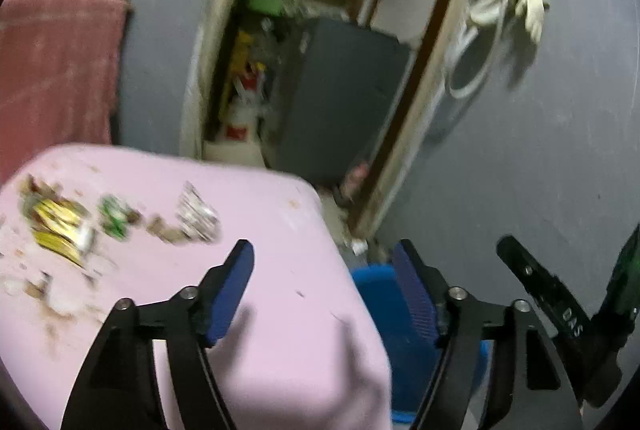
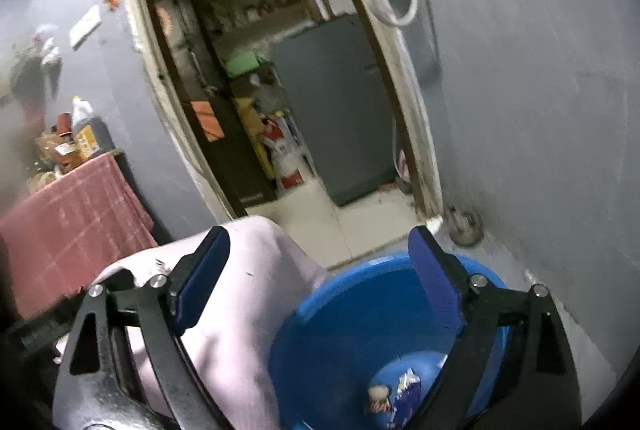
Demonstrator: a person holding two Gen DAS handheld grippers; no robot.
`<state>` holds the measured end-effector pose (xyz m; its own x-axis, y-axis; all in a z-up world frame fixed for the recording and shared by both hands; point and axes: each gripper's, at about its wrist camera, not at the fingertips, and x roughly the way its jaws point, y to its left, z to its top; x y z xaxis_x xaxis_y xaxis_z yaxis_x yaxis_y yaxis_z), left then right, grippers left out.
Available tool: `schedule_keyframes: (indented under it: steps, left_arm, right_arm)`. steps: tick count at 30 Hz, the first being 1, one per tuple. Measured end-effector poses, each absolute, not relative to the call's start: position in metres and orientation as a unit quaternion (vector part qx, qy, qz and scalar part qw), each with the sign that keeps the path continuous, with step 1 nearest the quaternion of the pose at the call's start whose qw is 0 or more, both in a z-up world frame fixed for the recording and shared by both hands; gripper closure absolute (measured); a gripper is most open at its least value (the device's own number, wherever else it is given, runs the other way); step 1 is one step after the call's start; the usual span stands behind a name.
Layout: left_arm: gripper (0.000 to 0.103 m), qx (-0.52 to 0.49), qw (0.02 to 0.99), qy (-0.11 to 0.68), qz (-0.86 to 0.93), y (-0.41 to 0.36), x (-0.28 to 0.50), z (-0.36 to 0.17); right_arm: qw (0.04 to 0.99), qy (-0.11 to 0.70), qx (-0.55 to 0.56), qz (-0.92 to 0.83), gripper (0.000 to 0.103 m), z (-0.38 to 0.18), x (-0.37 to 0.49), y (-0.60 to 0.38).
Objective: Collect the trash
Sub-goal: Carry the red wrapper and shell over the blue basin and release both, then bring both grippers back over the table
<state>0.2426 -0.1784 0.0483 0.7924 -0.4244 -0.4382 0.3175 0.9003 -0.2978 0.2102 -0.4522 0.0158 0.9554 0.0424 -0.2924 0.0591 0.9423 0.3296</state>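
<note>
- Here, the trash (image 1: 120, 226) lies scattered on the pink-covered counter (image 1: 288, 330): yellow and green wrappers, a crumpled silvery piece and brown crumbs, all toward its left side in the left wrist view.
- More scraps (image 2: 394, 396) sit at the bottom of the blue bucket (image 2: 344, 314), which stands on the floor just beside the counter.
- The left tool (image 1: 326, 290) hangs above the counter's edge, jaws wide apart, nothing between them.
- The right tool (image 2: 320, 278) hovers over the bucket's mouth, jaws likewise spread and empty.
- Behind, a doorway opens onto a grey fridge (image 2: 336, 102); a red cloth (image 1: 56, 70) drapes a cluttered shelf.
</note>
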Motion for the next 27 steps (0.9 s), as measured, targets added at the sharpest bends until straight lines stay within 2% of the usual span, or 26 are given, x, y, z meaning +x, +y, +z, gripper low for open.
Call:
schedule_keyframes:
  steps: [1,4,6,15,27]
  left_arm:
    - [0.029,-0.106,0.945,0.245,-0.191,-0.171,0.241,0.053]
    - [0.013,-0.102,0.955,0.223,-0.168,-0.151,0.236,0.063]
    - [0.003,-0.100,0.964,0.204,-0.138,-0.140,0.231,0.068]
    - [0.002,-0.087,0.982,0.152,-0.066,-0.076,0.211,0.078]
    - [0.002,-0.082,0.988,0.131,0.006,0.009,0.195,0.063]
  right_arm:
    - [0.977,0.137,0.164,0.002,0.008,0.019,0.207,-0.446]
    - [0.982,0.099,0.158,0.022,0.000,0.029,0.200,-0.430]
    - [0.984,0.075,0.156,0.051,0.000,0.038,0.198,-0.415]
    - [0.985,0.024,0.072,0.153,0.000,0.057,0.199,-0.326]
    - [0.974,0.050,-0.003,0.219,0.000,0.039,0.224,-0.228]
